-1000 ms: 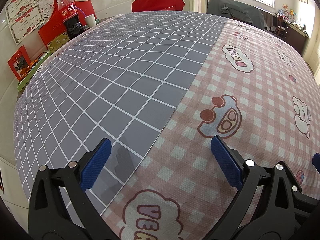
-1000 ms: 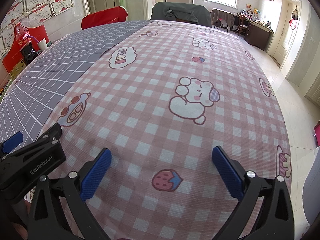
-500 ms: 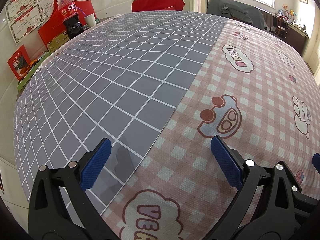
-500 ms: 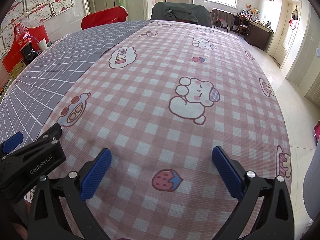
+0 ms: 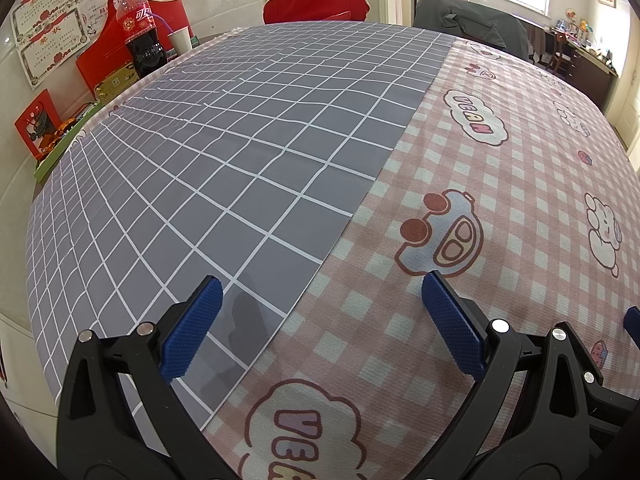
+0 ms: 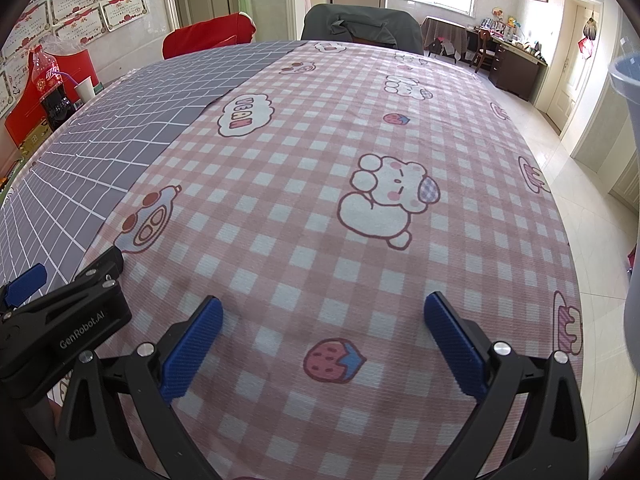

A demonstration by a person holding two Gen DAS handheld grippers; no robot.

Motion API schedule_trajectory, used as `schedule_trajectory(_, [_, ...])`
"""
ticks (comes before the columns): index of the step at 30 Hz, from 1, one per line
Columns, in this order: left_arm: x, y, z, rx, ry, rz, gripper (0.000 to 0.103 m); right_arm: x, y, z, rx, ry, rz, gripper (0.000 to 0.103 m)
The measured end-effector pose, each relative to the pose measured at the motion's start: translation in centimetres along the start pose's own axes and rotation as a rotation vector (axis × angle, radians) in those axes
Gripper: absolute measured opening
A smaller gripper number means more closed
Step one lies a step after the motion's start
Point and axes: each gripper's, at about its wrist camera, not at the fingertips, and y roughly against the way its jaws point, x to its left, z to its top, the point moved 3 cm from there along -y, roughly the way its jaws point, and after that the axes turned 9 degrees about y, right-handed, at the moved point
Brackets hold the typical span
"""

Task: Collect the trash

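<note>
Table inventory, left to right.
- Cola bottle: dark, glossy plastic, beside a white paper cup at the far rim.
- Grey grid cloth: smooth and faintly creased.
- Left gripper: ribbed blue pads spread wide, holding nothing.
- Pink checked cloth: woven, with cartoon prints.
- Right gripper: likewise agape and empty.
- Pale blue-grey container: newly risen at the right edge while both grippers held still. Its rim is rounded; it is possibly the bin.
- Trash: none visible on either cloth.
</note>
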Motion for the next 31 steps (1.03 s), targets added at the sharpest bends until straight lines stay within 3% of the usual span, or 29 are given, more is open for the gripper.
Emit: schedule_trajectory(31, [-0.44, -0.08, 0.04, -0.005, -0.008, 0.009, 0.098, 0.06, -0.01, -0.01, 0.000, 0.000, 0.000, 0.099])
